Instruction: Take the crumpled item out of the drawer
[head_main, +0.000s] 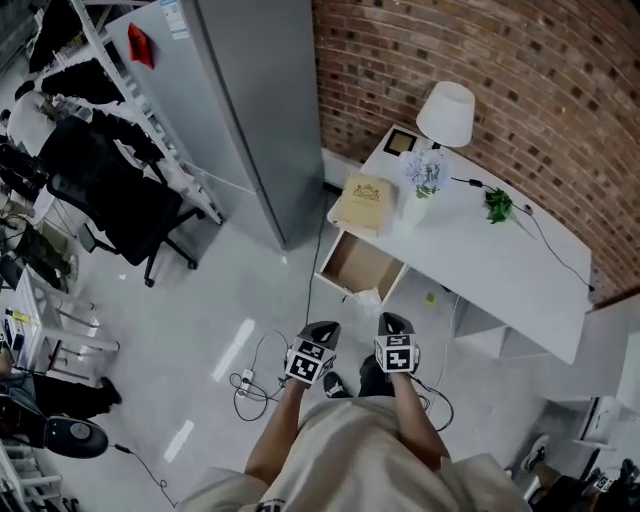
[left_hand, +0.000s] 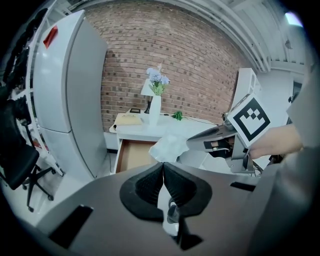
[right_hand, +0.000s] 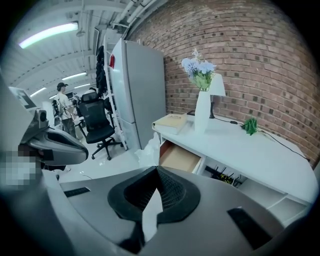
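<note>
- Brick-walled room, white desk (head_main: 500, 255); the crumpled item (head_main: 365, 297) appears to hang just clear of the open drawer (head_main: 358, 265), at its six o'clock.
- Right gripper (head_main: 392, 320), at the item's five o'clock, jaws together, seems to pinch its edge — a thin hold.
- Left gripper (head_main: 328, 328) at seven o'clock, jaws together too; whether it grips, I cannot tell.
- Risk: a jerk could slip the flimsy wad free — back into the drawer or onto the floor (head_main: 230, 300).
</note>
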